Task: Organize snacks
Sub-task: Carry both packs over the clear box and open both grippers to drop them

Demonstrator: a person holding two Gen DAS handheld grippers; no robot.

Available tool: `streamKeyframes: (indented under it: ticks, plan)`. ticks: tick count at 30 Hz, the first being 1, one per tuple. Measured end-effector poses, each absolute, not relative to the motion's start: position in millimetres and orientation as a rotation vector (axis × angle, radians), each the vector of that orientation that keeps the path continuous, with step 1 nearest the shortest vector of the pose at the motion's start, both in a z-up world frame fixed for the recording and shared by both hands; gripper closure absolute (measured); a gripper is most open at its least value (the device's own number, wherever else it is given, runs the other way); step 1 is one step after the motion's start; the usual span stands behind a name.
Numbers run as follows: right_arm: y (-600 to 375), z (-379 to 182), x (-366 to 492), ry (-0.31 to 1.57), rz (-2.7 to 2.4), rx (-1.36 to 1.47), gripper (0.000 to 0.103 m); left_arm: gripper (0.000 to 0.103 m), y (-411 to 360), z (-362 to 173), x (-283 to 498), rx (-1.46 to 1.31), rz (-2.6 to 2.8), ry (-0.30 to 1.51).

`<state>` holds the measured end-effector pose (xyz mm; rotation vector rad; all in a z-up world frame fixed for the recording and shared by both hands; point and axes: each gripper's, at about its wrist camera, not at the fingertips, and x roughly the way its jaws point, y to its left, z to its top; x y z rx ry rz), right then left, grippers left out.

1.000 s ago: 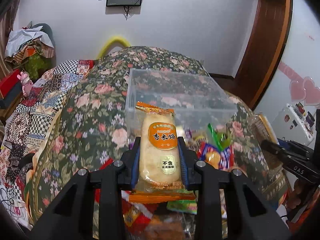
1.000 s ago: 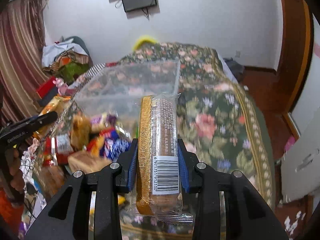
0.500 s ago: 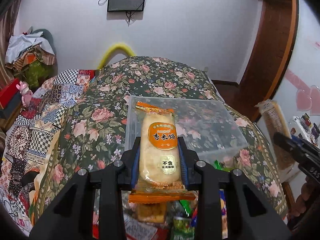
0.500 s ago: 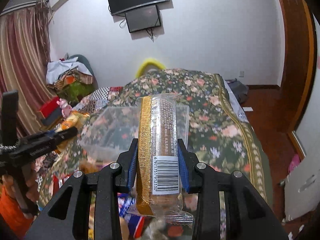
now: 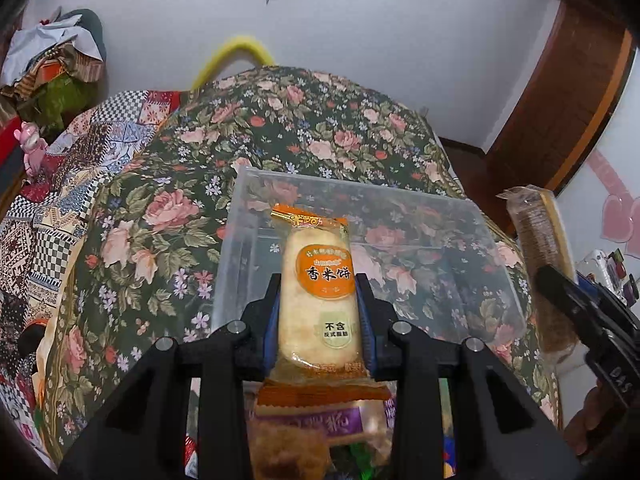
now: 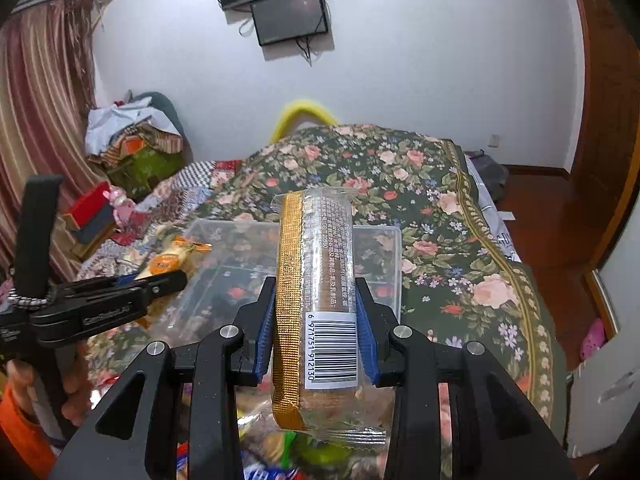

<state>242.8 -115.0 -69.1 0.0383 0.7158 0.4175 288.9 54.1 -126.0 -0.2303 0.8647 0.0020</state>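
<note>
1. The left gripper [image 5: 319, 312] clamps an orange-labelled rice cracker packet [image 5: 318, 300], long axis pointing away, over the clear plastic box [image 5: 460, 216].
2. The right gripper [image 6: 316, 330] clamps a clear gold-edged biscuit packet [image 6: 320, 280], lengthwise forward, above the same box.

Black tool [image 5: 319, 312], blue pads [image 5: 272, 320]

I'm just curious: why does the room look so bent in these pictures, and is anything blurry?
Left wrist view: fisheye bows the door frame; the rice cracker packet is sharp, the snack pile below blurred. Right wrist view: the curtain curves, corners go dark, the biscuit packet barcode stays crisp.
</note>
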Motion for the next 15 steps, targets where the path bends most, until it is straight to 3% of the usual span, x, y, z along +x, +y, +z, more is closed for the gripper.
streamKeyframes:
  ticks: [15]
  plan:
    - [-95.1, -109.4, 284.4, 0.85, 0.397, -0.008, 0.07, 0.07, 41.1, -152.3, 316.1, -0.157, 0.018, 0.948]
